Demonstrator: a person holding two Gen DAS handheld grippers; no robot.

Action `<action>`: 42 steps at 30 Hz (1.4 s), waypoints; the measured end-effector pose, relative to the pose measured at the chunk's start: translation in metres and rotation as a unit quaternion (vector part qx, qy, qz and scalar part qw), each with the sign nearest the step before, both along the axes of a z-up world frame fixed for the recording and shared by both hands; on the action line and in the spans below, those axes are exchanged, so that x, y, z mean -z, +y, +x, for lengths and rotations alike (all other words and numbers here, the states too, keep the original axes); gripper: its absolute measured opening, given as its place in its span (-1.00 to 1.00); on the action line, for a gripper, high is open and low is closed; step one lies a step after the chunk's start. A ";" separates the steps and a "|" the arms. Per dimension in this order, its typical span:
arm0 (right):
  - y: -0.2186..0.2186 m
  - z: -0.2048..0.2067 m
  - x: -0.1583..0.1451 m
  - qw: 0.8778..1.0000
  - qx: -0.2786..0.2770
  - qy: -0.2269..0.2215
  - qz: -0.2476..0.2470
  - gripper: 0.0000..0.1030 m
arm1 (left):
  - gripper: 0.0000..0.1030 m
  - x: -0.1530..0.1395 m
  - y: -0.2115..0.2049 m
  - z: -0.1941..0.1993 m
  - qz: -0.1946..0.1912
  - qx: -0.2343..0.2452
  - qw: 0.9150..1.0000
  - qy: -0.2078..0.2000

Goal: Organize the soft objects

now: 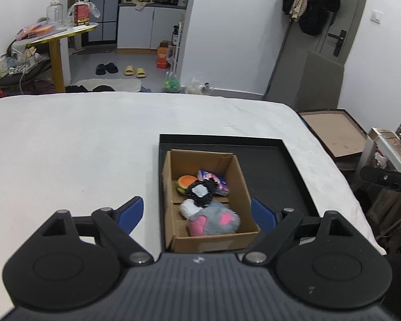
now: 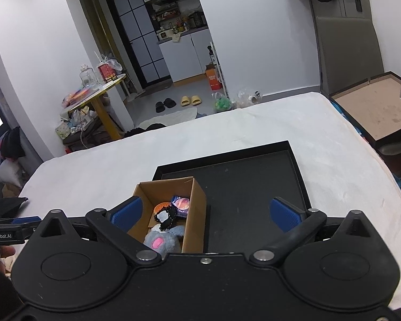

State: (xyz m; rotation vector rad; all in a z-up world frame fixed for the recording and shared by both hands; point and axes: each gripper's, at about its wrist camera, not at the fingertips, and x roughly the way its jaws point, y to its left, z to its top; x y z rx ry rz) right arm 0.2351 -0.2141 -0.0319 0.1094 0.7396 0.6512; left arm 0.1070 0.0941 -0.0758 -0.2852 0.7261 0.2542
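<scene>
Grippers both wide, empty; toys sit in box; you look for more

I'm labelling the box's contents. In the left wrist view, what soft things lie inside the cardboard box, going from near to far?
Grey and pink plush toy → black felt piece with a white patch → burger toy and purple packet at the far end.
</scene>
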 end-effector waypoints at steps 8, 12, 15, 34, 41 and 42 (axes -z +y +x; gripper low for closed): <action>-0.009 -0.016 -0.007 1.000 -0.011 -0.002 0.012 1.00 | 0.71 -0.010 -0.018 -0.012 -0.004 0.012 1.000 -0.014; -0.015 -0.019 -0.012 1.000 -0.019 -0.003 0.017 1.00 | 0.72 -0.014 -0.025 -0.015 -0.009 0.019 1.000 -0.019; -0.016 -0.021 -0.014 1.000 -0.024 0.000 0.019 1.00 | 0.72 -0.016 -0.029 -0.016 -0.013 0.025 0.999 -0.019; -0.016 -0.030 -0.016 0.998 -0.054 0.012 0.039 1.00 | 0.73 -0.012 -0.040 -0.015 -0.031 0.020 0.999 -0.012; -0.013 -0.035 -0.019 0.998 -0.053 0.015 0.034 1.00 | 0.73 -0.008 -0.039 -0.016 -0.048 0.017 0.999 -0.012; -0.014 -0.035 -0.019 0.998 -0.052 0.016 0.034 1.00 | 0.74 -0.007 -0.039 -0.016 -0.049 0.017 0.999 -0.012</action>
